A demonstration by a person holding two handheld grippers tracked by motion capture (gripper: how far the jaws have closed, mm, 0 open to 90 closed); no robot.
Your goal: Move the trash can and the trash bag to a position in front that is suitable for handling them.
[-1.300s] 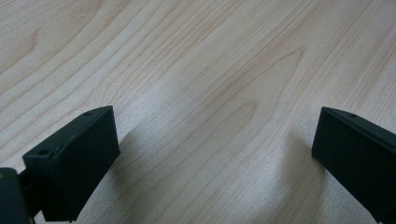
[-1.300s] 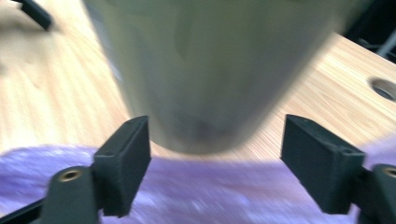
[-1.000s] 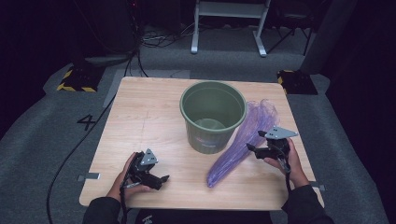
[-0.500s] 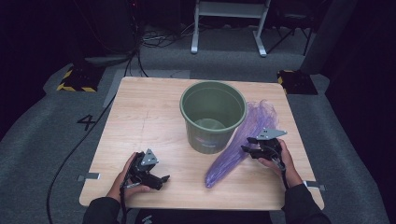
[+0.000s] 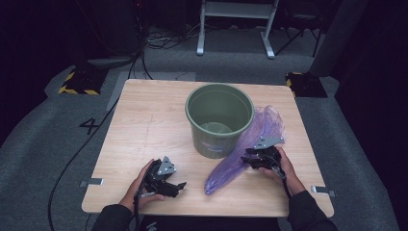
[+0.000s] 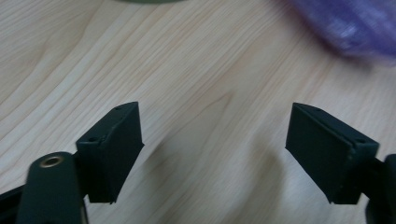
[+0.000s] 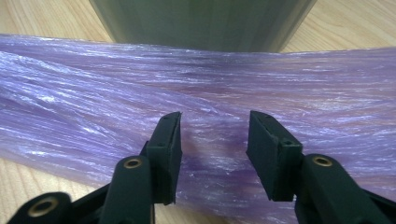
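A green bucket [image 5: 219,120] stands upright in the middle of the wooden table [image 5: 144,120]. A crumpled purple plastic bag [image 5: 226,173] lies stretched along its right side. My right gripper [image 5: 248,156] hovers low over the bag's middle. In the right gripper view its jaws [image 7: 214,144] have just been closing and now stand half apart over the bag [image 7: 140,74], pressing on nothing I can see, with the bucket wall [image 7: 201,23] just beyond. My left gripper [image 5: 180,185] is open over bare wood near the front edge. Its jaws [image 6: 212,149] have just been closing a little, with nothing between them.
The bag's tip [image 6: 345,23] shows blurred at the far right of the left gripper view. Two metal brackets [image 5: 91,182] stick out at the table's front corners. Grey floor, cables and a white frame lie beyond the far edge.
The right gripper has come down and leftward onto the bag and its jaws have narrowed. The left gripper has shifted a little to the right.
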